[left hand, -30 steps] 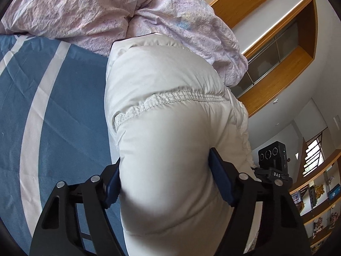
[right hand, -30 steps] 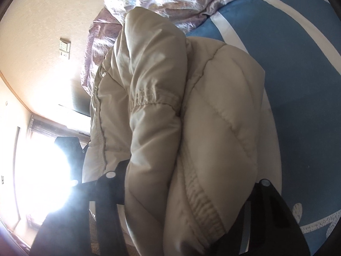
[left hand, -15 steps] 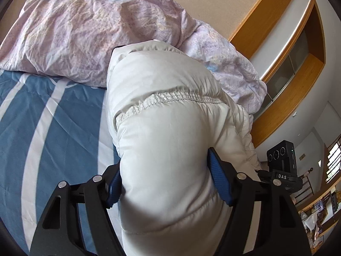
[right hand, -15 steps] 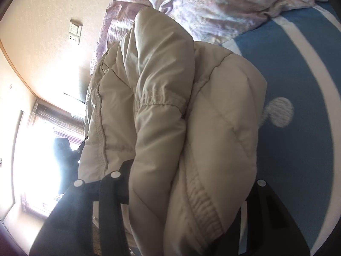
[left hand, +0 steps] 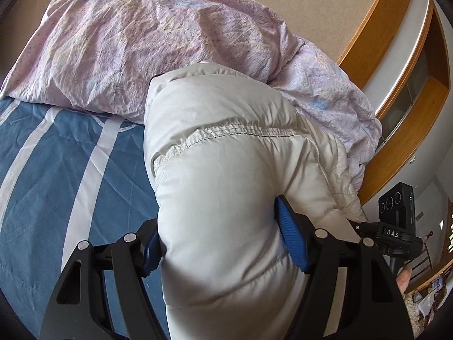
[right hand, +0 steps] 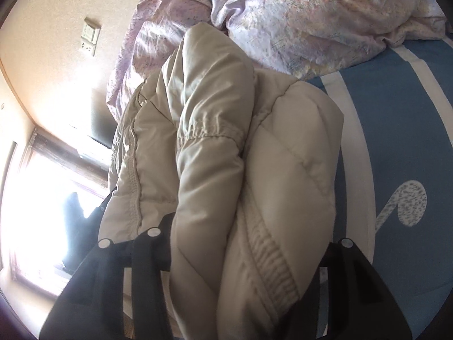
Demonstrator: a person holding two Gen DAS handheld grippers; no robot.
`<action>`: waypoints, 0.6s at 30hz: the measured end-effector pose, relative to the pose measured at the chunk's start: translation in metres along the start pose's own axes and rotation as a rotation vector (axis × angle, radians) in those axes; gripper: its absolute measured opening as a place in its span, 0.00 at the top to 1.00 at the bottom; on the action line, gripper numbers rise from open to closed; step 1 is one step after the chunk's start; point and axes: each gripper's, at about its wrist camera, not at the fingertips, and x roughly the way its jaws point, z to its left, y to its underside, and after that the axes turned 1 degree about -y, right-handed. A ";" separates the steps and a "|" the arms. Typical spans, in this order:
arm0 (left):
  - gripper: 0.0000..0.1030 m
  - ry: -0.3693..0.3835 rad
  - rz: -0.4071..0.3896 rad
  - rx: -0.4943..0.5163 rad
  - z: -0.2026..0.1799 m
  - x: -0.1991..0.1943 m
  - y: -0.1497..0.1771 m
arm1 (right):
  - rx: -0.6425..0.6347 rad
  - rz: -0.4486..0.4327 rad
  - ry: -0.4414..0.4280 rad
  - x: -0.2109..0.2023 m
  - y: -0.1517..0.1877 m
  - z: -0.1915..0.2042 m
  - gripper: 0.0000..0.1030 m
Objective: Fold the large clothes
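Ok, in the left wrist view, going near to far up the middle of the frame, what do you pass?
Left gripper clamped on the puffy jacket → the jacket's gathered elastic seam → crumpled lilac duvet → beige wall.

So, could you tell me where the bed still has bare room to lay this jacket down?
Bare blue striped sheet lies left of the puffer jacket in the left wrist view, bordered above by the lilac duvet. The right wrist view shows the sheet bare by the note print. Toward the wall the duvet crowds it.
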 end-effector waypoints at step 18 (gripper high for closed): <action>0.05 -0.311 -0.132 0.166 -0.029 -0.044 0.006 | -0.179 -0.429 0.514 -0.081 0.026 0.062 0.17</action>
